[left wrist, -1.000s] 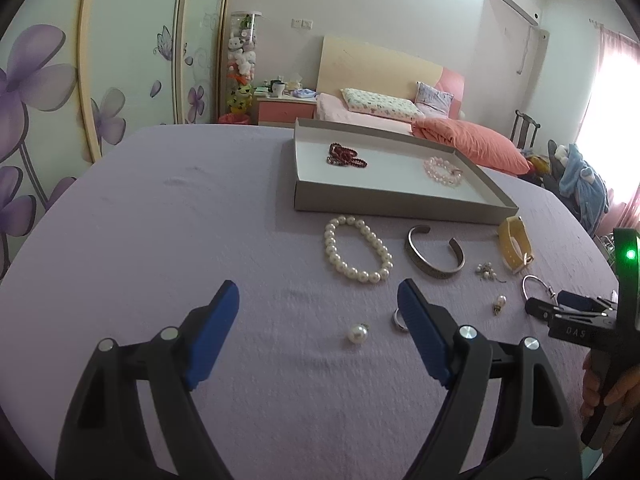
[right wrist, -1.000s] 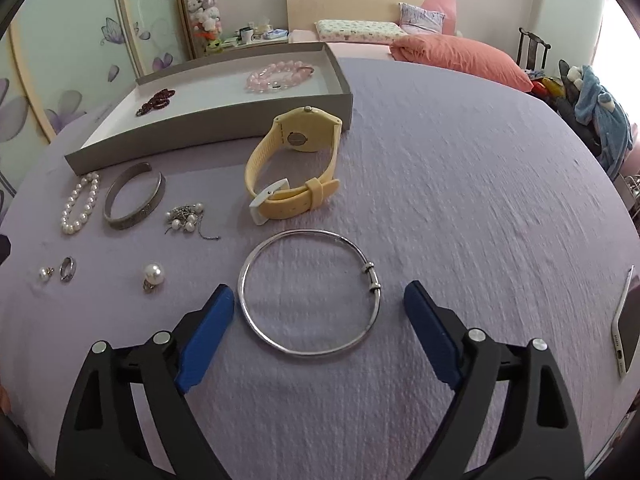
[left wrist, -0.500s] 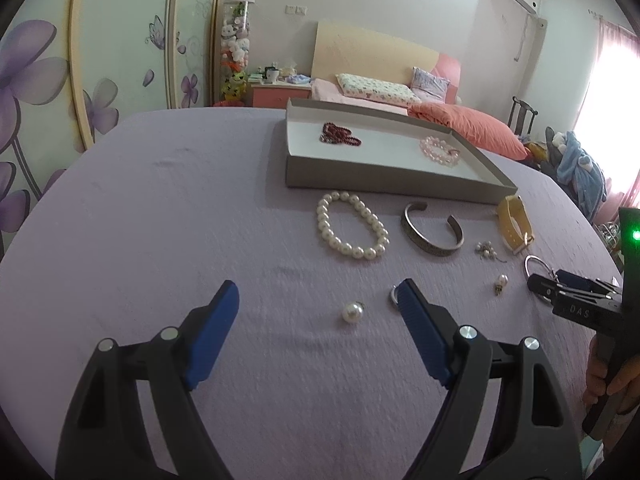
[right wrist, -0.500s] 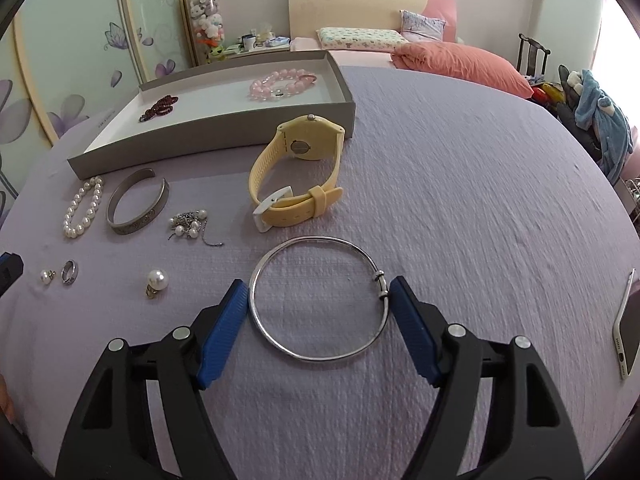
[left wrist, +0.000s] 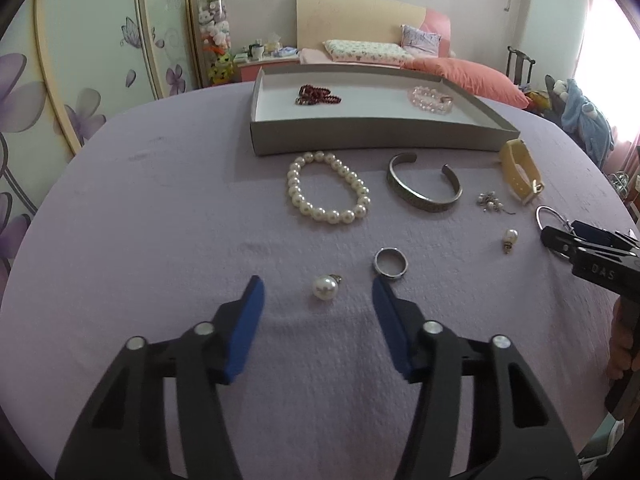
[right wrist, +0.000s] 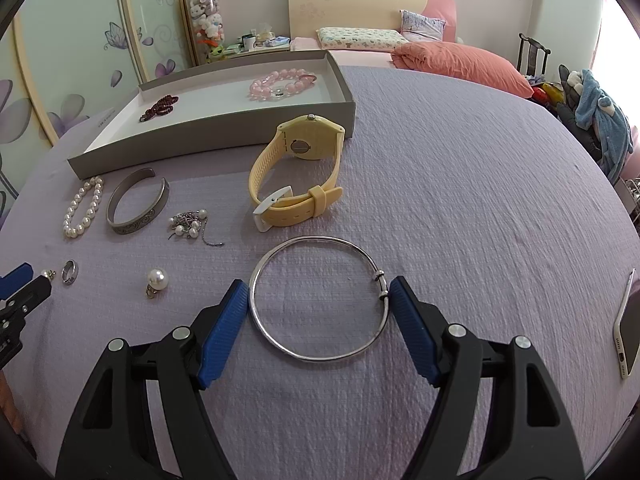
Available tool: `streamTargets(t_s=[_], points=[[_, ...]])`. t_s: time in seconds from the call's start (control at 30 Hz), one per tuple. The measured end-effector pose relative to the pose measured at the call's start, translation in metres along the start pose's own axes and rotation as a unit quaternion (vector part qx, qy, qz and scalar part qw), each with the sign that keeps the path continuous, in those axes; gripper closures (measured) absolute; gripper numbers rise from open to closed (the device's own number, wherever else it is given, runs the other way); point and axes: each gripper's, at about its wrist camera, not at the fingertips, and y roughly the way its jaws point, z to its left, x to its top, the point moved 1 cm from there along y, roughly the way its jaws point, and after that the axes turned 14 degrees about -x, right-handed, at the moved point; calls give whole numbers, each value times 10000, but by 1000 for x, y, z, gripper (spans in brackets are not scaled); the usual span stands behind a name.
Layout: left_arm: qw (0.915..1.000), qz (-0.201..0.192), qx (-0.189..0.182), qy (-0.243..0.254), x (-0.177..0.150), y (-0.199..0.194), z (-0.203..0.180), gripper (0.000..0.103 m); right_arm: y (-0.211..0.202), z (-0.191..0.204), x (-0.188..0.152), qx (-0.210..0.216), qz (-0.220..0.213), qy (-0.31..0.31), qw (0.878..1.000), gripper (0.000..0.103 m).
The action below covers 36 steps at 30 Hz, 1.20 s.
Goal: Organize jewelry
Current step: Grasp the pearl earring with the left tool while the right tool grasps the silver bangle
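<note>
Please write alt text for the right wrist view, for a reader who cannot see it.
The right gripper clamps a thin silver bangle lying on a purple cloth. Beyond it lie a yellow watch, a loose pearl and a grey tray holding two bracelets.

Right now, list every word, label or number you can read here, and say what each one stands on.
"OAS": white letters on the black body of the right gripper, seen from the left wrist; the start may be cut off.
Tray: a faint mark on its outer left wall, too blurred to read.
Watch: only its plain back shows, no text legible.
Phone: no readable text.
</note>
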Motion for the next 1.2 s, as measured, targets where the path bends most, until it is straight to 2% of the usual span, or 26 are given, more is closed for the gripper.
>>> streamTargets(t_s=[0.23,0.4,0.5,1.2], points=[[10000,27,24,41,4,5,-3,58,0,0,0,1,1,0,10000,30],[9999,95,48,50,5,9,-5,79,0,0,0,1,1,-1,10000,30],[9999,99,40,76,5,9,-6,89,0,0,0,1,2,-1,10000,30],[10000,52,9,-61,5,6,1,89,-3,5,2,-35,18,-278,9996,31]])
